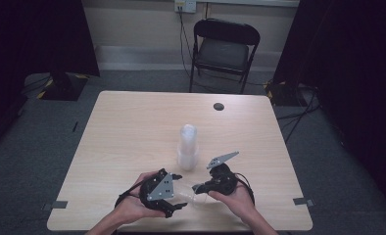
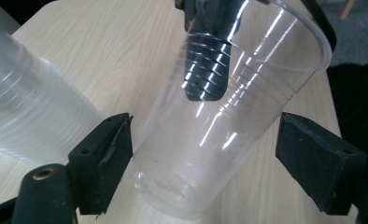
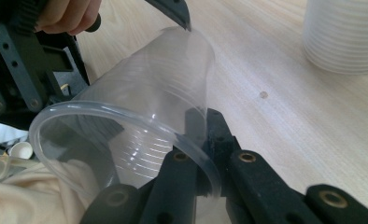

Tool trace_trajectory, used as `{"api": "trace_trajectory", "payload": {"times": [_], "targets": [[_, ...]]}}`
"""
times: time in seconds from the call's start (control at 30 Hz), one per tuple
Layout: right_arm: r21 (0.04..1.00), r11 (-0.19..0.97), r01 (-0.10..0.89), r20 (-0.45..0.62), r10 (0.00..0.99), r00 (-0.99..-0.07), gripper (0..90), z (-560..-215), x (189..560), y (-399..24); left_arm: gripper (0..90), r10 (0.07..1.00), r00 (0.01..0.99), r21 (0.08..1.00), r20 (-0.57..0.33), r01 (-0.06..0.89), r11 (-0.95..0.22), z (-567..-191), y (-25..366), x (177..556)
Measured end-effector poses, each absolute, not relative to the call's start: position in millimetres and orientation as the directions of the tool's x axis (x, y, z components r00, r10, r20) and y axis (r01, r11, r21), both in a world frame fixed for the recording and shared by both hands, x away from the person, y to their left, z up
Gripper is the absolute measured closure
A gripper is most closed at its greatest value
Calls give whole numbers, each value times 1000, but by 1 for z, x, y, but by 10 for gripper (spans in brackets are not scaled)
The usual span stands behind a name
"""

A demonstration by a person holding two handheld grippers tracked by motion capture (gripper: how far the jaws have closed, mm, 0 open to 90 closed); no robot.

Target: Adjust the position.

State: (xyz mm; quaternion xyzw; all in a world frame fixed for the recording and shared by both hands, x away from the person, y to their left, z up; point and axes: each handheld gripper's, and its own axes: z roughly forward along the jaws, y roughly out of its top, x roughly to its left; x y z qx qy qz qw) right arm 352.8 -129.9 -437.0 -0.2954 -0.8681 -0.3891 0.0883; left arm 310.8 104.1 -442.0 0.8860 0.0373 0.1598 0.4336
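At the left of the high view, the left gripper point(image 1: 177, 191) held in the person's left hand point(image 1: 132, 208) near the table's point(image 1: 132, 127) front edge, grey three-cornered plate on top, jaws pointing right toward the other tool. Jaws spread wide, released: in the left gripper view, one black jaw on each side of a clear plastic cup point(image 2: 219, 126), with a gap showing on both sides, so flanking the cup without pinching it. Cup tilted, base toward that camera, rim away.

Between the two grippers, low over the wood by the front edge, the same clear plastic cup point(image 1: 188, 196), faint and hard to make out from above.

Just behind it, toward the middle of the table, a stack of translucent cups point(image 1: 188, 147) standing upright, apart from both grippers. Same stack at the left edge of the left gripper view point(image 2: 28, 116) and at the upper right of the right gripper view point(image 3: 343, 35).

To the right, the right gripper point(image 1: 197, 187) in the right hand point(image 1: 237, 198), jaws pointing left. Clenched on the cup's rim: in the right gripper view, the wall of the cup point(image 3: 140, 121) sits nipped between the two black jaws, one inside the mouth, one outside. That inner jaw visible through the plastic in the left gripper view too.

Far back, a dark round grommet point(image 1: 218, 106) near the table's far edge, and a black folding chair point(image 1: 224, 51) beyond.
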Motion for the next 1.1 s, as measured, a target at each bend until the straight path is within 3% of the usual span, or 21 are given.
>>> {"api": "trace_trajectory", "payload": {"times": [0.67, 1.1], "targets": [[526, 546, 653, 450, 472, -758, 900, -435, 365, -111, 227, 163, 913, 733, 374, -183, -655, -447, 90, 304], [490, 551, 676, 457, 498, -737, 900, -437, 368, -103, 221, 163, 906, 734, 390, -199, -649, -449, 82, 302]]}}
